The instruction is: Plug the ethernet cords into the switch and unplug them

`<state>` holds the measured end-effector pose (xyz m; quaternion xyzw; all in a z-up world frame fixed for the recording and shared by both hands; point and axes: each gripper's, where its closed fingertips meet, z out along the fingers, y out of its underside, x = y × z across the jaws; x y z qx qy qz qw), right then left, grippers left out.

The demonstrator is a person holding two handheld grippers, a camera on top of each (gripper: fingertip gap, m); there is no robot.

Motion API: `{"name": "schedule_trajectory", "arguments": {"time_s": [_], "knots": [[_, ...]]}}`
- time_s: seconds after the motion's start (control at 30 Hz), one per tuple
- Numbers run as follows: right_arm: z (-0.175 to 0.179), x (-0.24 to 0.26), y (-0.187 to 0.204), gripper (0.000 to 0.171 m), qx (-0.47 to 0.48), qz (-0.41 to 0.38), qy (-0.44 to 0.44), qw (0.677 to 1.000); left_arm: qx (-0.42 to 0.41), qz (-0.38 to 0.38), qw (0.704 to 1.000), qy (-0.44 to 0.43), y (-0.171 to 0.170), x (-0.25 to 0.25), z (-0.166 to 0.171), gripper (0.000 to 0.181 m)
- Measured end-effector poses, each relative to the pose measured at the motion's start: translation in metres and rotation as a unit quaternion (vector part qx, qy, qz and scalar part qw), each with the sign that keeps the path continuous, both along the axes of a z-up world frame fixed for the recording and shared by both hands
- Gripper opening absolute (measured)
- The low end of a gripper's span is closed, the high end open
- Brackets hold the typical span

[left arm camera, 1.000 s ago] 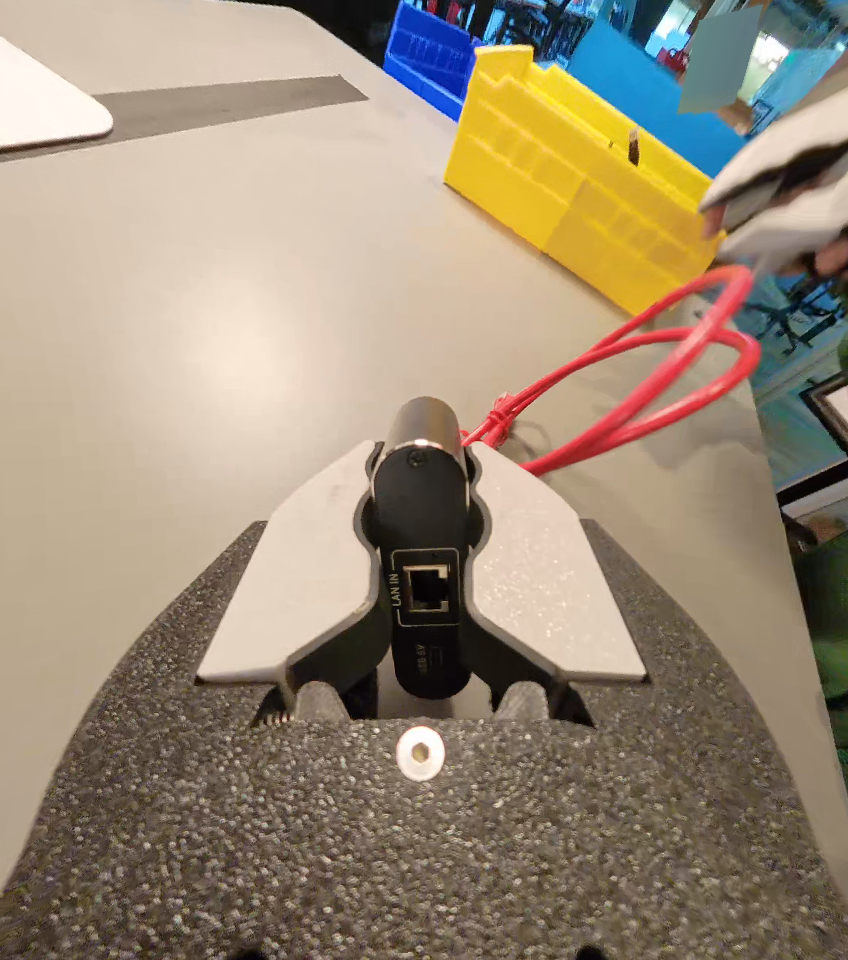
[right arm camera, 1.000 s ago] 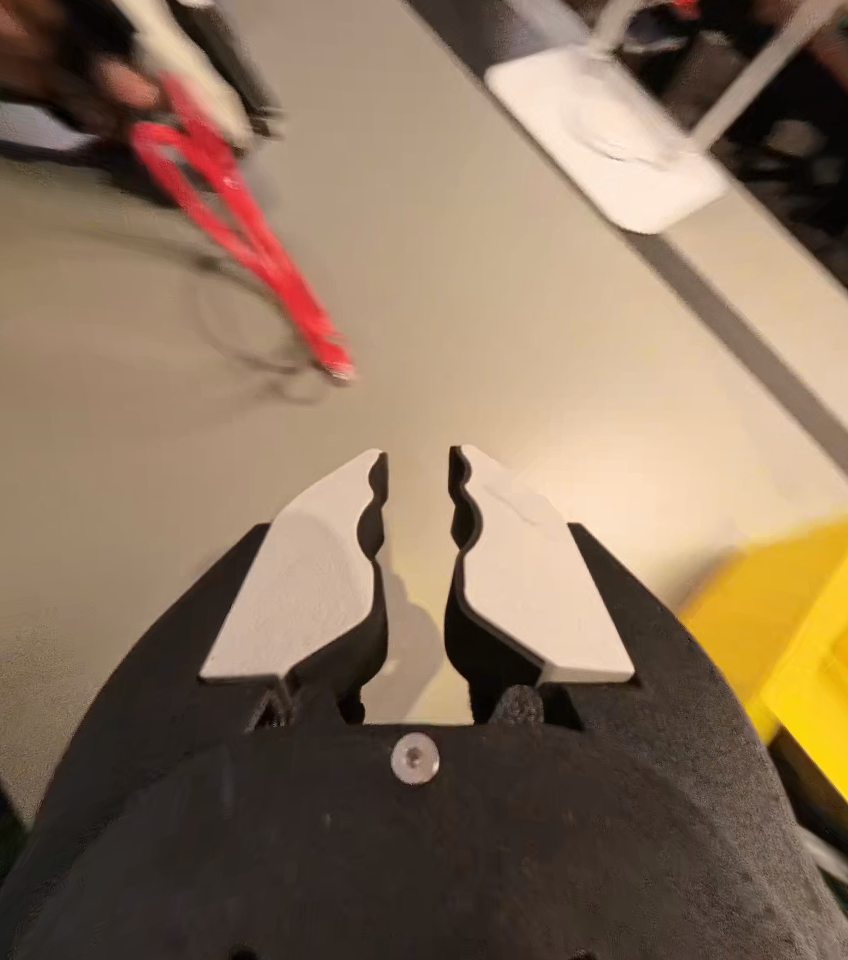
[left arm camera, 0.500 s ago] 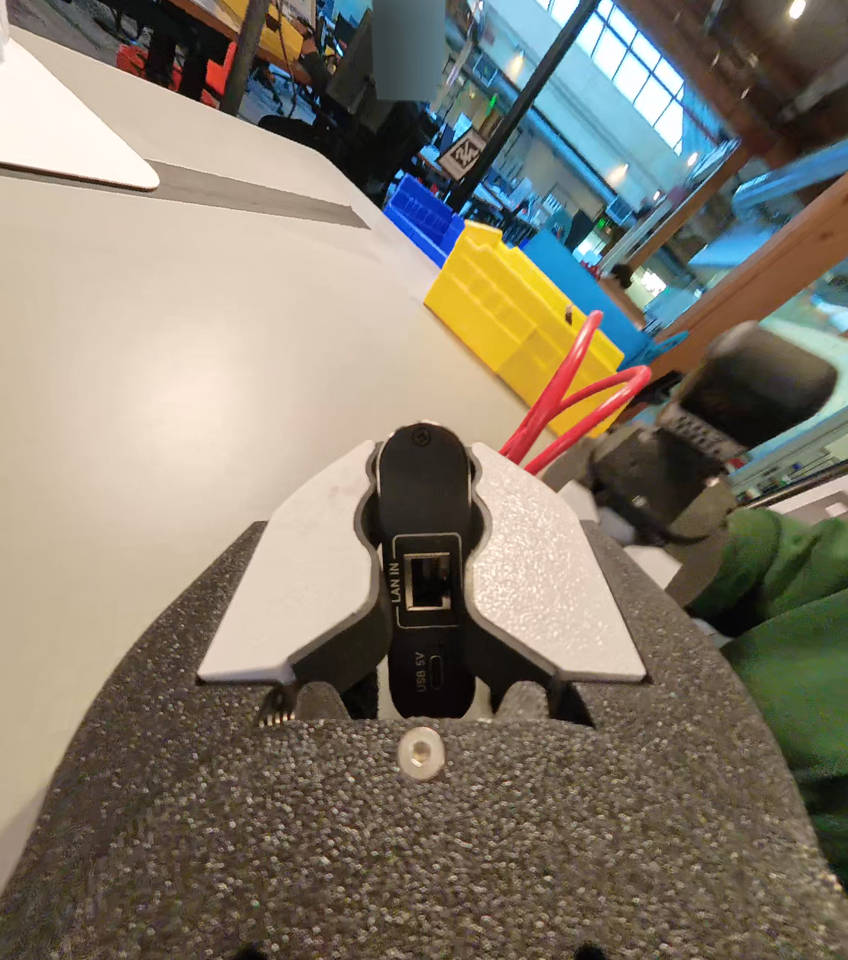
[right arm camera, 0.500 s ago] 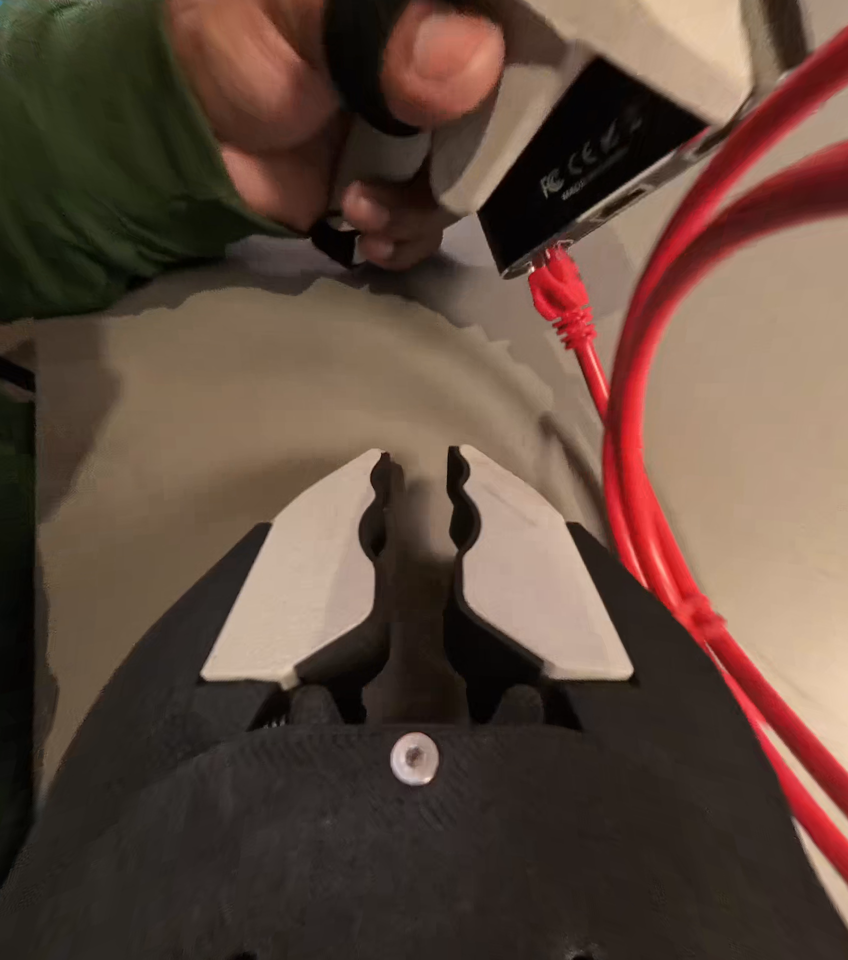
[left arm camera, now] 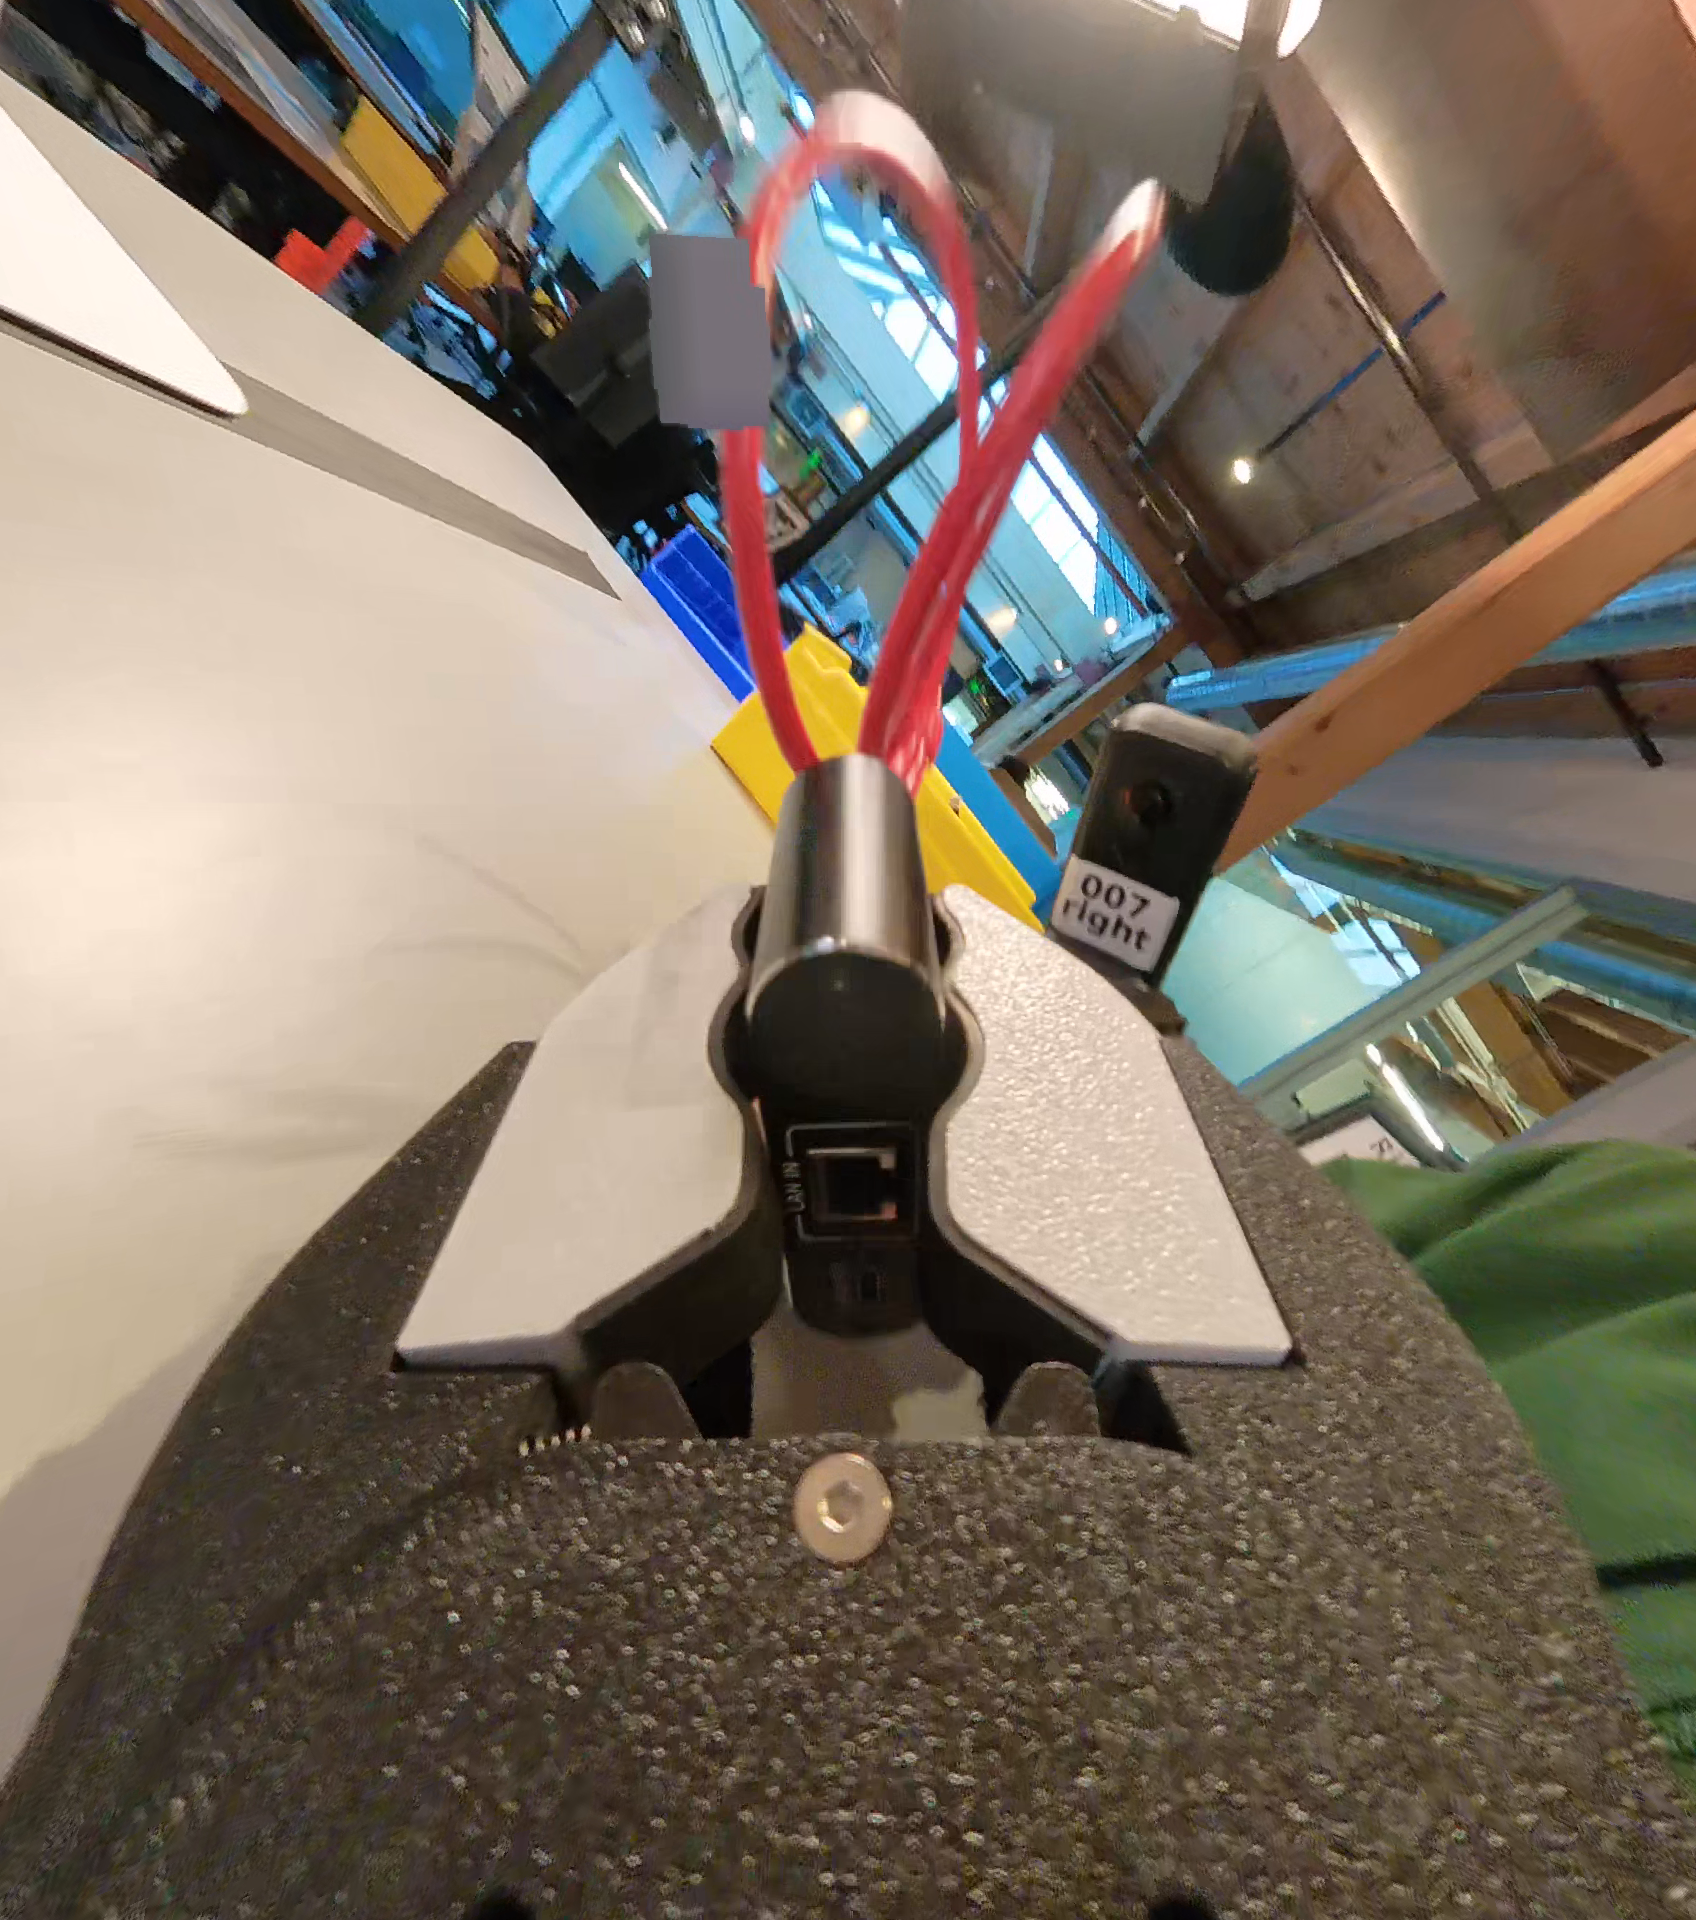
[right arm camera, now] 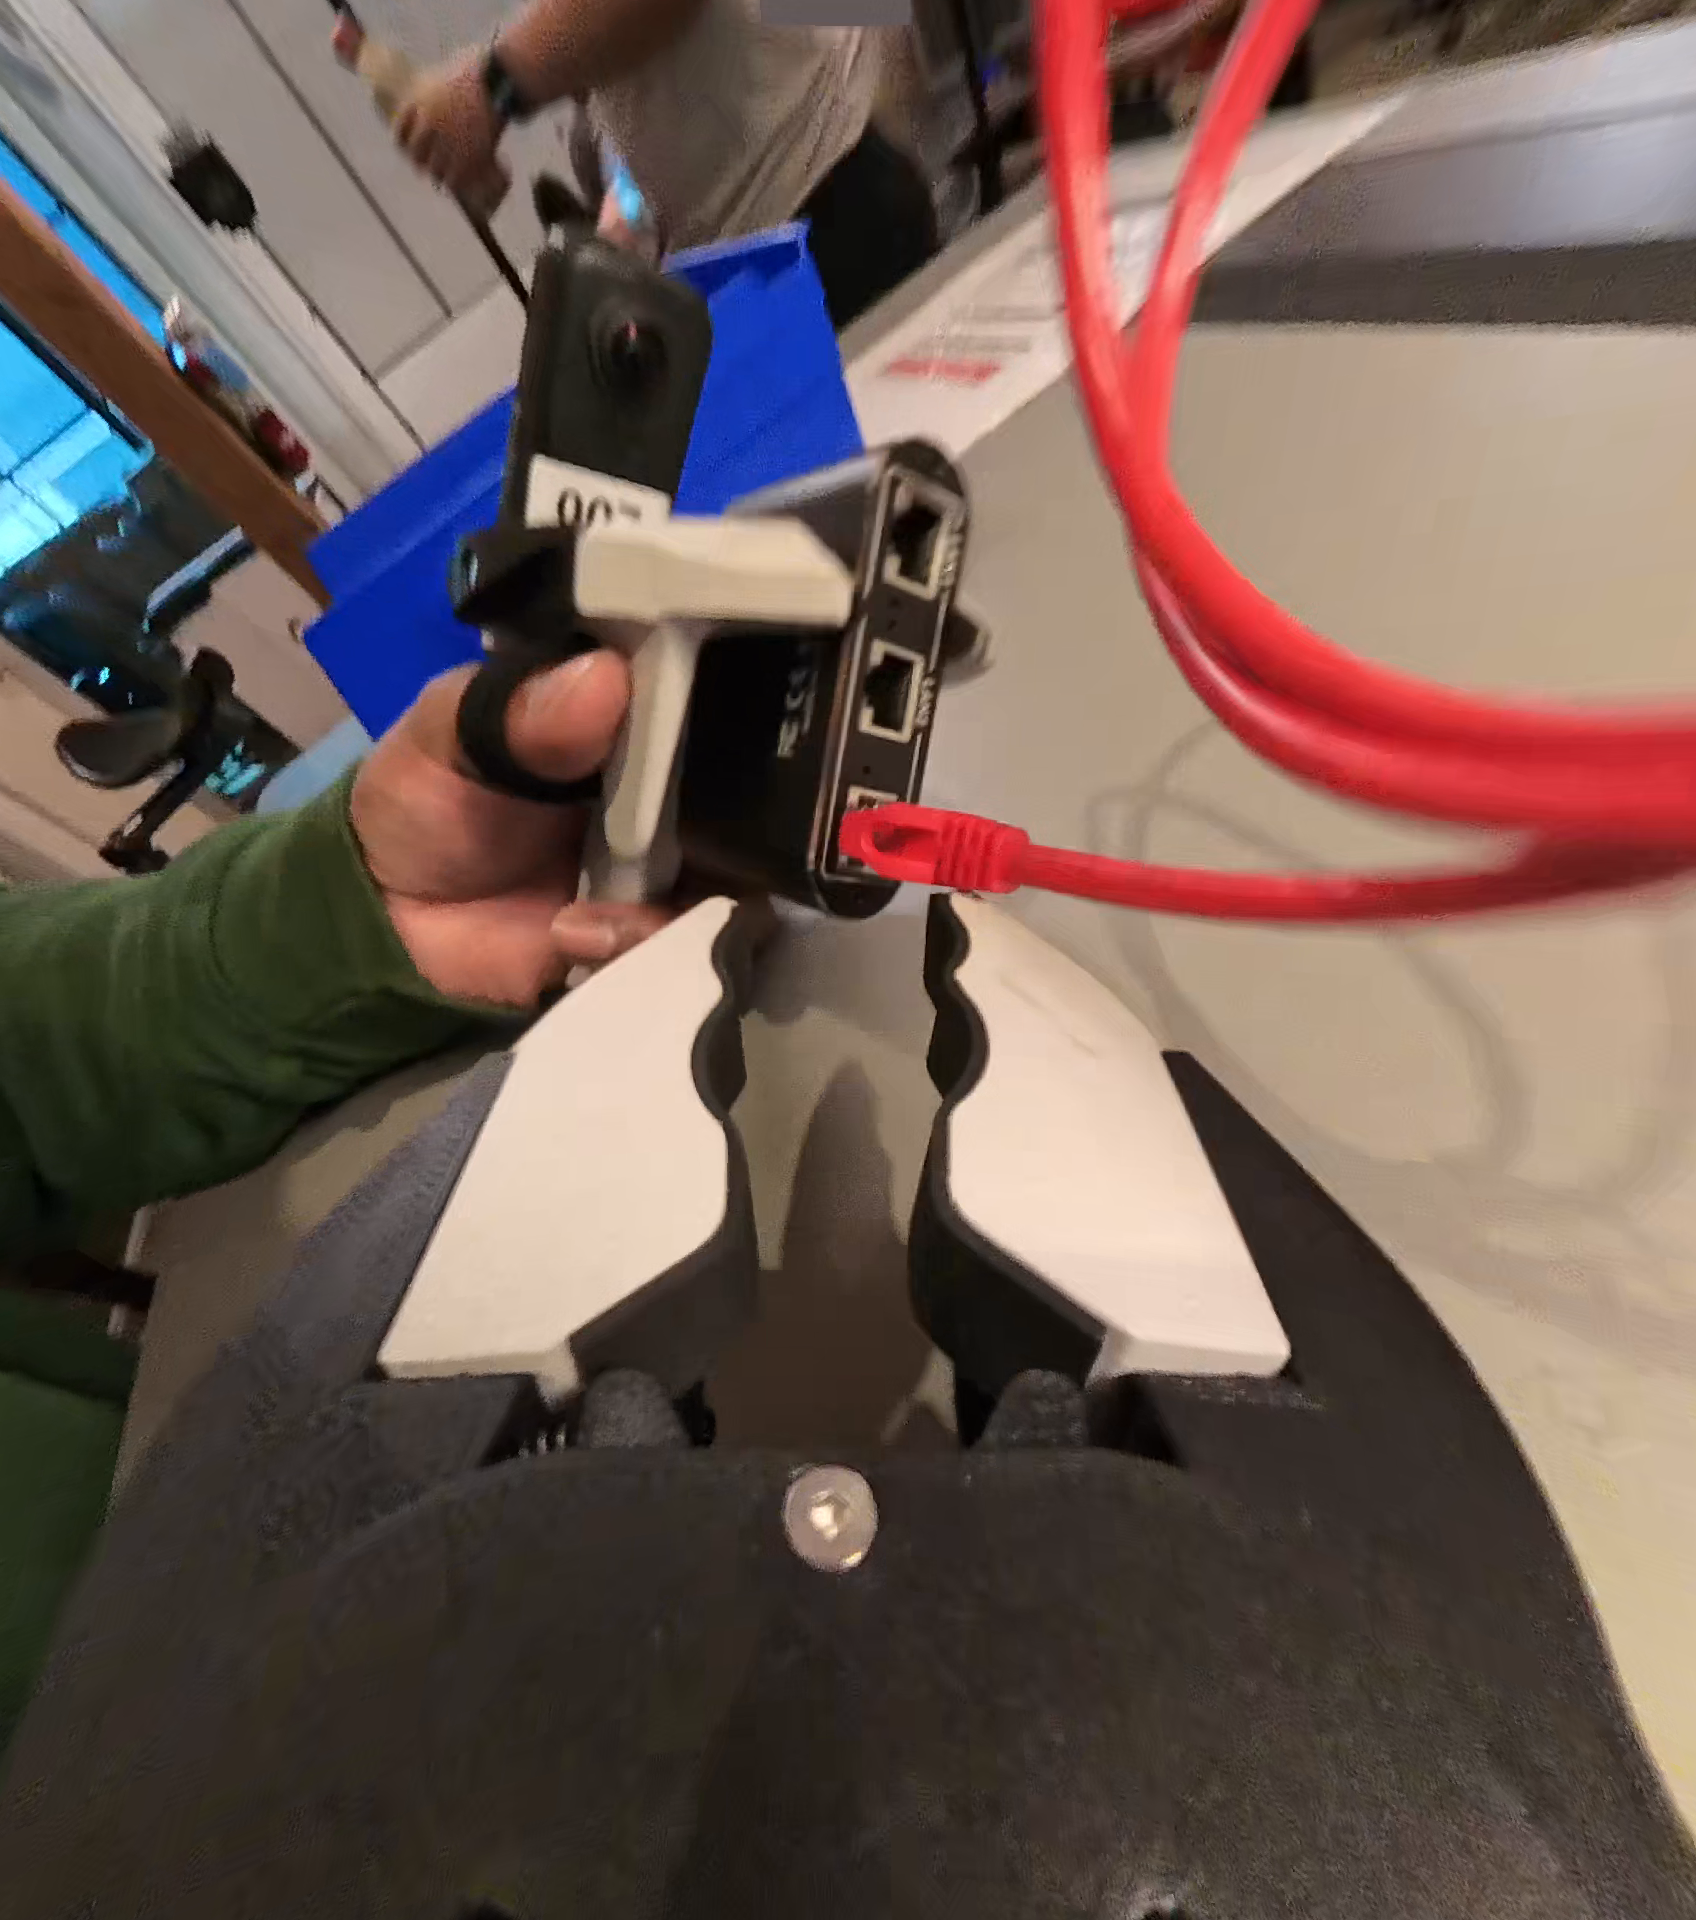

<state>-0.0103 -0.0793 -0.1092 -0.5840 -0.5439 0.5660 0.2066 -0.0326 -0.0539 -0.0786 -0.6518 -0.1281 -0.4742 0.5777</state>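
My left gripper (left arm camera: 844,920) is shut on a black ethernet switch (left arm camera: 844,997) and holds it in the air above the grey table (left arm camera: 200,831). One port on its near end faces the camera. A red ethernet cord (left arm camera: 756,582) loops up behind it. In the right wrist view the switch (right arm camera: 823,717) shows three ports. The red plug (right arm camera: 937,847) sits in the lowest one, and the other two are empty. My right gripper (right arm camera: 833,925) is open and empty, with its tips just under the switch. The cord (right arm camera: 1343,727) sweeps off to the right.
A yellow bin (left arm camera: 771,748) and a blue bin (left arm camera: 688,582) stand at the table's far edge. A white mat (left arm camera: 44,249) lies at the far left. A green sleeve (right arm camera: 96,1039) and hand hold the left gripper. A person (right arm camera: 719,104) stands in the background. Left tips to right tips: about 5 cm.
My left gripper has lifted and tilted the switch up off the table, and the cord loops swung upward. My right gripper has turned to face the switch's ports and stays open.
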Motion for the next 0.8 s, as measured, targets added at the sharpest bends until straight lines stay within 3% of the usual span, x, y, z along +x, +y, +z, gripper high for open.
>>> {"name": "schedule_trajectory", "arguments": {"time_s": [0.2, 0.8], "knots": [[0.017, 0.010, 0.021, 0.021, -0.006, -0.024, 0.060, 0.998, -0.008, -0.072, 0.996, 0.061, -0.001, 0.027, -0.006, 0.029], [0.024, 0.018, 0.026, 0.015, -0.038, -0.019, 0.087, 0.995, -0.010, -0.127, 0.982, 0.139, -0.007, 0.048, -0.014, 0.036]]}}
